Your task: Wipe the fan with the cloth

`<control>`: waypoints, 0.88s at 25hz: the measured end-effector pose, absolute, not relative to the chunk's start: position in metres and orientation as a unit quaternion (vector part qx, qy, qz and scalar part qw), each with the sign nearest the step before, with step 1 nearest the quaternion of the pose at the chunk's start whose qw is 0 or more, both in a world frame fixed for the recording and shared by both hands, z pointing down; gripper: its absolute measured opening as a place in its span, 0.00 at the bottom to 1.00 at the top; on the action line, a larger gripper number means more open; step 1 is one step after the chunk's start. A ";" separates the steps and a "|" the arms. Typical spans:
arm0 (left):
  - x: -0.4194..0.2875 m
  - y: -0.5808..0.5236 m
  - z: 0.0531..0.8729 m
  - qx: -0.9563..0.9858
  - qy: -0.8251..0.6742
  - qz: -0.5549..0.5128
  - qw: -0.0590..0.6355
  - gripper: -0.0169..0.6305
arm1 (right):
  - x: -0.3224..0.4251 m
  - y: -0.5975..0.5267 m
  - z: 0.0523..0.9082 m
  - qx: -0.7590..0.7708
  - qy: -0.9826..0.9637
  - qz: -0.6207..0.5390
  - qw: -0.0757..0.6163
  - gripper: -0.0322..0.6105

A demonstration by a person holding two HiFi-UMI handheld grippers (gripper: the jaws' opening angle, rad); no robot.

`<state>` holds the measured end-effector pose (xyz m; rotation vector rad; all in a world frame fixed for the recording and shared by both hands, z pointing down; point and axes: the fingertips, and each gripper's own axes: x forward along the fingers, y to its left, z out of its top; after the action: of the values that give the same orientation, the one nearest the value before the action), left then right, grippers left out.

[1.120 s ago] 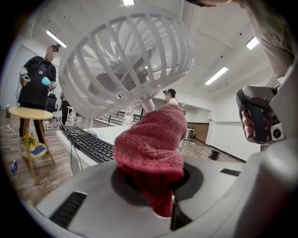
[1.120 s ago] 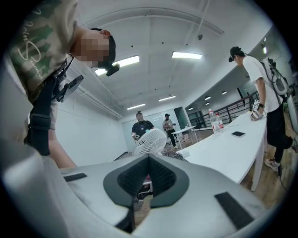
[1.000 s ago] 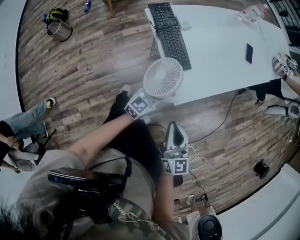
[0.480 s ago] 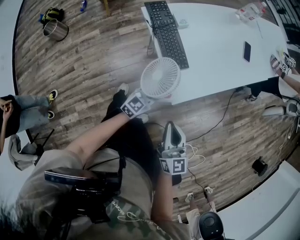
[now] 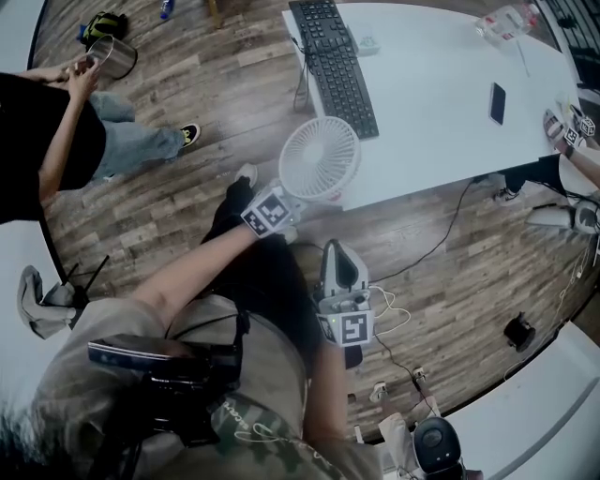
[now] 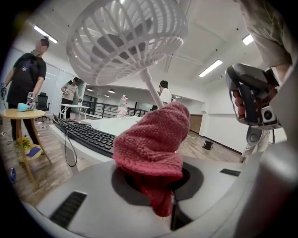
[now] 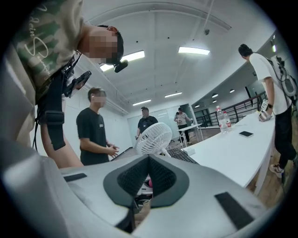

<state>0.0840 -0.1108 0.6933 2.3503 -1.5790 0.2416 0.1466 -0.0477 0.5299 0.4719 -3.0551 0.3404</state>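
Note:
The white round fan (image 5: 321, 157) stands at the near edge of the white table (image 5: 441, 122). My left gripper (image 5: 281, 208) sits just below and left of the fan's head, shut on a bunched red knitted cloth (image 6: 153, 148). In the left gripper view the fan's cage (image 6: 125, 37) looms above the cloth, whose top lies close in front of the fan's stem (image 6: 151, 88); I cannot tell whether they touch. My right gripper (image 5: 339, 253) hangs off the table over the floor, jaws shut with nothing held, and points toward the fan (image 7: 153, 138).
A black keyboard (image 5: 336, 66) lies behind the fan, with a phone (image 5: 498, 101) and a bottle (image 5: 506, 23) farther right. A person in a black shirt (image 5: 66, 141) stands at the upper left by a metal bucket (image 5: 112, 56). Cables (image 5: 389, 314) trail on the wooden floor.
A person in black has stepped in at the upper left by the metal bucket. My left gripper has sunk slightly beside the fan. The right gripper has stayed put.

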 end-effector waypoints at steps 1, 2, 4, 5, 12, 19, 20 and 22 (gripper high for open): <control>0.085 -0.111 0.694 0.817 -0.550 0.086 0.149 0.11 | 0.145 -0.047 0.530 0.149 -0.983 0.107 0.017 0.05; 0.086 -0.111 0.695 0.816 -0.551 0.089 0.149 0.11 | 0.145 -0.047 0.530 0.149 -0.983 0.109 0.017 0.05; 0.088 -0.110 0.697 0.815 -0.551 0.094 0.152 0.11 | 0.148 -0.050 0.532 0.158 -0.980 0.121 0.012 0.05; 0.089 -0.109 0.700 0.816 -0.549 0.099 0.153 0.11 | 0.149 -0.052 0.533 0.163 -0.978 0.128 0.010 0.05; 0.086 -0.102 0.716 0.815 -0.542 0.112 0.172 0.13 | 0.152 -0.059 0.536 0.169 -0.976 0.134 0.009 0.05; 0.069 -0.098 0.695 0.802 -0.556 0.051 0.212 0.12 | 0.159 -0.058 0.529 0.174 -0.976 0.131 0.001 0.05; 0.063 -0.099 0.690 0.799 -0.562 0.040 0.210 0.12 | 0.160 -0.059 0.529 0.176 -0.976 0.131 -0.001 0.05; 0.052 -0.100 0.677 0.792 -0.575 0.013 0.204 0.12 | 0.161 -0.058 0.529 0.180 -0.975 0.131 -0.004 0.05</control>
<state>0.0521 -0.1003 0.6766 2.2109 -1.6040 0.0354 0.1609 -0.0585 0.5290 0.5681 -3.0698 0.4136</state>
